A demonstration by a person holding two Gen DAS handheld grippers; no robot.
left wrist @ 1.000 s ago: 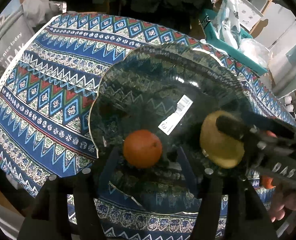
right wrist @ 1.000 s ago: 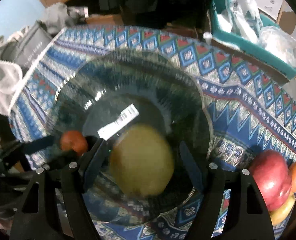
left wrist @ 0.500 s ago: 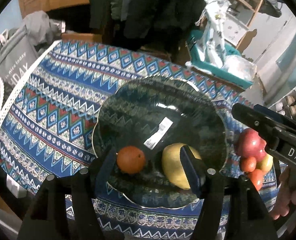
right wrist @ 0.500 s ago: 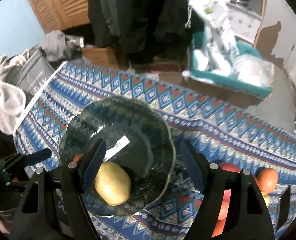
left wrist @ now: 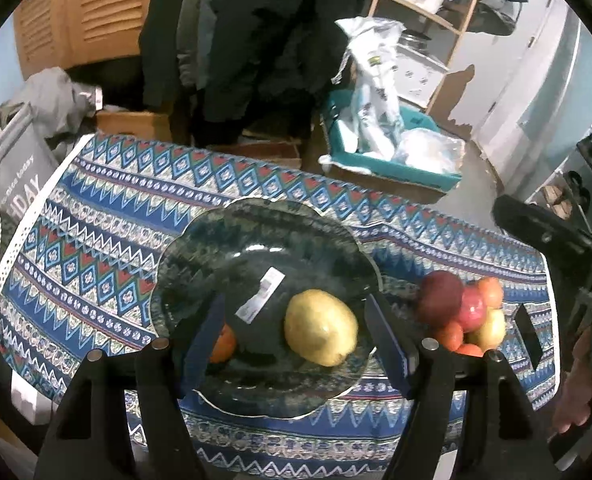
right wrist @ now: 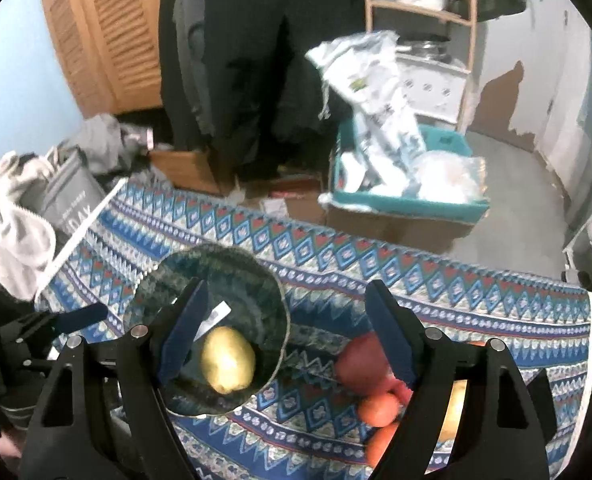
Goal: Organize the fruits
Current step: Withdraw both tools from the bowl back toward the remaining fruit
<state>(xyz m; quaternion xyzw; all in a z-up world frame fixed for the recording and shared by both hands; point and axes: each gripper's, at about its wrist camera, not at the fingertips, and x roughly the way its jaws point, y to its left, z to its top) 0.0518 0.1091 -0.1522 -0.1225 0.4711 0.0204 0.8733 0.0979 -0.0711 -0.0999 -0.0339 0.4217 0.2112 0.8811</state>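
A dark glass plate (left wrist: 223,240) (right wrist: 255,280) lies on the patterned tablecloth. On it rest a yellow pear (left wrist: 320,332) (right wrist: 227,364) and a small orange (left wrist: 223,344), the orange half hidden behind a left finger. My left gripper (left wrist: 291,336) hangs above the plate, jaws opening, gripping nothing. My right gripper (right wrist: 283,336) is higher and to the right, jaws opening, also free of any fruit. A pile of fruit (left wrist: 462,312) (right wrist: 376,384), red apples, oranges and a yellow one, lies right of the plate.
The tablecloth (left wrist: 95,240) ends in a white lace edge at the left. Beyond the table stand a teal crate with plastic bags (left wrist: 388,144), a grey bag (left wrist: 11,176), hanging dark coats and a wooden shelf. A hand (left wrist: 580,392) holds the right gripper's handle.
Both grippers have let go of their fruit, widened and risen away from the plate. The orange and the pear stay on the plate. The fruit pile at the right has come into view.
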